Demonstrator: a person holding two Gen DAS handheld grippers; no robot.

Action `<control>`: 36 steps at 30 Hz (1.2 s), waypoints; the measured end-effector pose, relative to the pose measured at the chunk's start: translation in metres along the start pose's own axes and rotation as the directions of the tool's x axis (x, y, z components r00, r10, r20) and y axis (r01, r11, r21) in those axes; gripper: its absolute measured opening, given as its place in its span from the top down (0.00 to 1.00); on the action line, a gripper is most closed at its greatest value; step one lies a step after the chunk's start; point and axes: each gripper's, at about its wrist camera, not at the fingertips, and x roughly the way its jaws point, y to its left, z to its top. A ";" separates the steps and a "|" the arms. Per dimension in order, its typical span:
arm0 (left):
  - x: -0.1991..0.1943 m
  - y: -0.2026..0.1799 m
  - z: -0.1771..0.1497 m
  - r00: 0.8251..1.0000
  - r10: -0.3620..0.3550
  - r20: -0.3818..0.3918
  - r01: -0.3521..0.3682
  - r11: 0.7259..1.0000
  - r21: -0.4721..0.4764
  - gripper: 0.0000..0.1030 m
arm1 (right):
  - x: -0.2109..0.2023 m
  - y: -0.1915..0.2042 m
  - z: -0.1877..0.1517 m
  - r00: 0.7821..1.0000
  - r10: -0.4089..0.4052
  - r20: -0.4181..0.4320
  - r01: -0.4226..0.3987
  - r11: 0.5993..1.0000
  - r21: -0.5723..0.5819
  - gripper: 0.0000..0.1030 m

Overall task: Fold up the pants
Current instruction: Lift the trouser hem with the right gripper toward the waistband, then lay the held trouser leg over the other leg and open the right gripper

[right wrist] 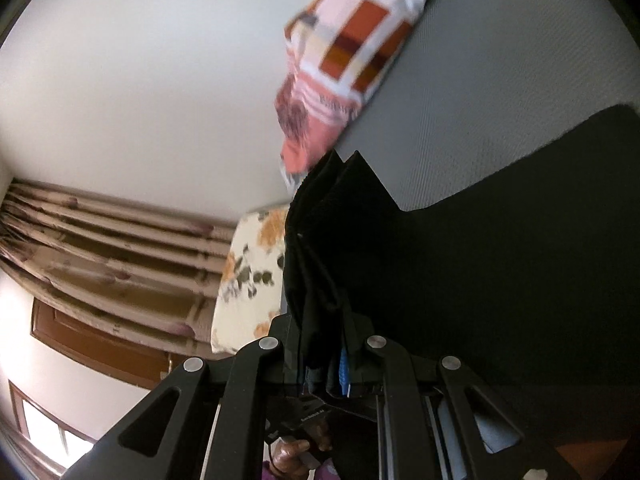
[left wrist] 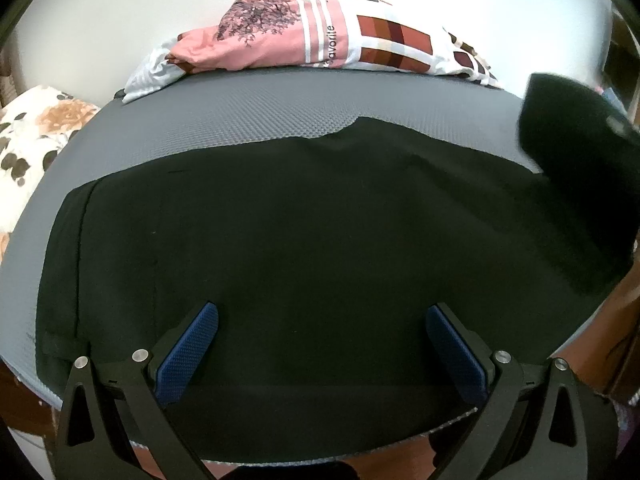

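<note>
The black pants (left wrist: 300, 232) lie spread across the grey bed (left wrist: 248, 116), soft and limp. The left gripper (left wrist: 322, 344) hovers above them, fingers spread; the right gripper (right wrist: 326, 368) pinches a bunched end, lifted. Best grabbed at hems.

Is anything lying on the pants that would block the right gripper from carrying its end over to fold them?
Nothing visible does. The right gripper is shut on the lifted end of the black pants, whose flat part lies bare. The open left gripper hovers over it; the patterned bedding sits beyond.
</note>
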 end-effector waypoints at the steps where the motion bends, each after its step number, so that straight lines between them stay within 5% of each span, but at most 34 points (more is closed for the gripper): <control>1: 0.000 0.000 0.000 1.000 0.007 0.000 -0.007 1.000 -0.001 0.00 | 0.007 0.000 -0.003 1.000 -0.010 -0.015 0.009 1.000 -0.006 0.87; 12: -0.004 -0.001 -0.001 1.000 -0.005 0.010 0.005 1.000 -0.019 0.00 | 0.070 0.001 -0.031 0.984 -0.136 -0.119 0.124 0.987 -0.098 0.87; 36: -0.010 0.021 0.000 0.999 0.004 0.036 0.000 0.993 -0.114 0.00 | 0.110 0.007 -0.038 0.970 -0.173 -0.171 0.148 0.978 -0.148 0.86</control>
